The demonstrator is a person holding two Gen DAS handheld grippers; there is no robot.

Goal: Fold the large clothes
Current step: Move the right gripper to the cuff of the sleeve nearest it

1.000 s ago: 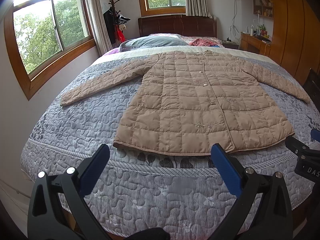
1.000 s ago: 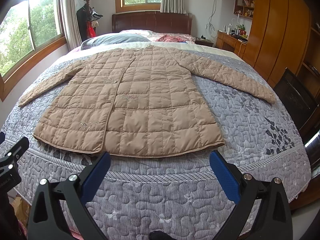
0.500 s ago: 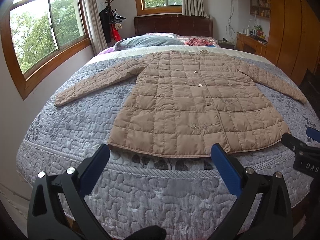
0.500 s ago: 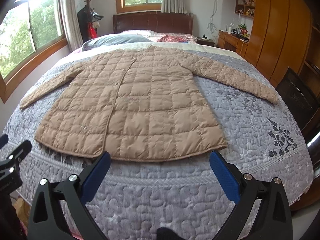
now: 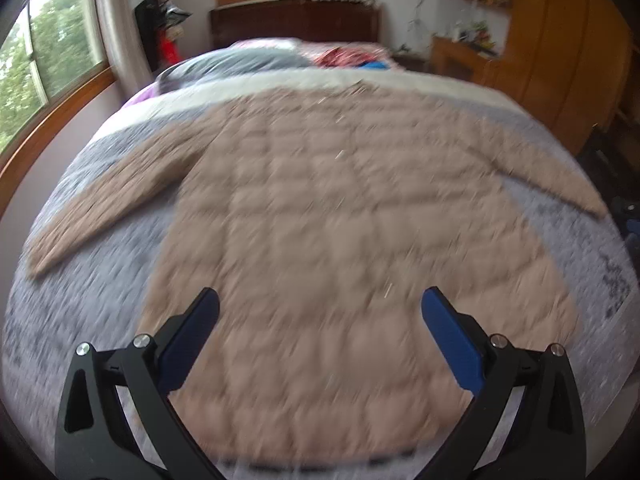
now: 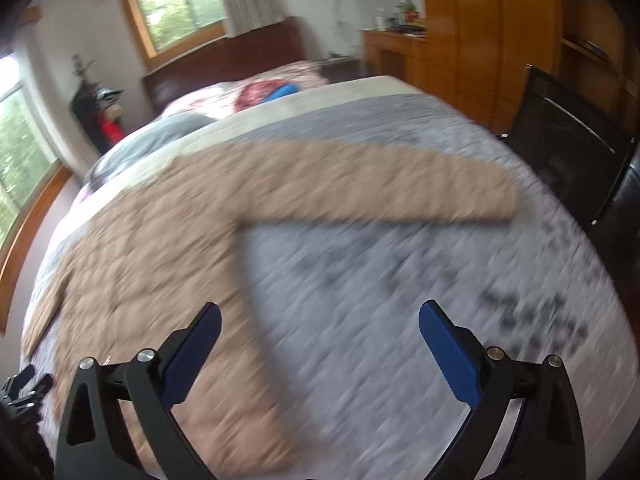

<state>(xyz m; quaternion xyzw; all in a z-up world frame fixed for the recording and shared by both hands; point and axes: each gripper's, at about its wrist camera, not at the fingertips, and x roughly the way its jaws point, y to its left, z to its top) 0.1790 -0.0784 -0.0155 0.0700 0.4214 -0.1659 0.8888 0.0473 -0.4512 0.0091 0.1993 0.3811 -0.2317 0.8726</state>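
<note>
Left wrist view showed a tan quilted coat [image 5: 340, 248] spread flat across the grey quilted bedspread [image 5: 92, 280], its collar toward the headboard [image 5: 296, 20] and its hem at the foot edge of the bed, both sleeves splayed out toward the side edges. The left gripper [image 5: 320, 312] hung over the lower part of the coat with its blue-padded fingers [image 5: 188, 344] spread wide and nothing between them. Motion blur smeared the fabric in both views. Right wrist view looked along the right gripper [image 6: 320, 324], likewise released and holding nothing, above the bedspread [image 6: 400, 300] just beside the coat's [image 6: 160, 248] side seam, with the right sleeve [image 6: 380, 184] stretching toward the bed's right edge. Pillows [image 5: 240, 62] lay at the head of the bed, a wooden wardrobe [image 6: 500, 32] and a dark chair [image 6: 568, 136] stood beyond the right edge, and windows [image 5: 52, 52] lined the left wall.
</note>
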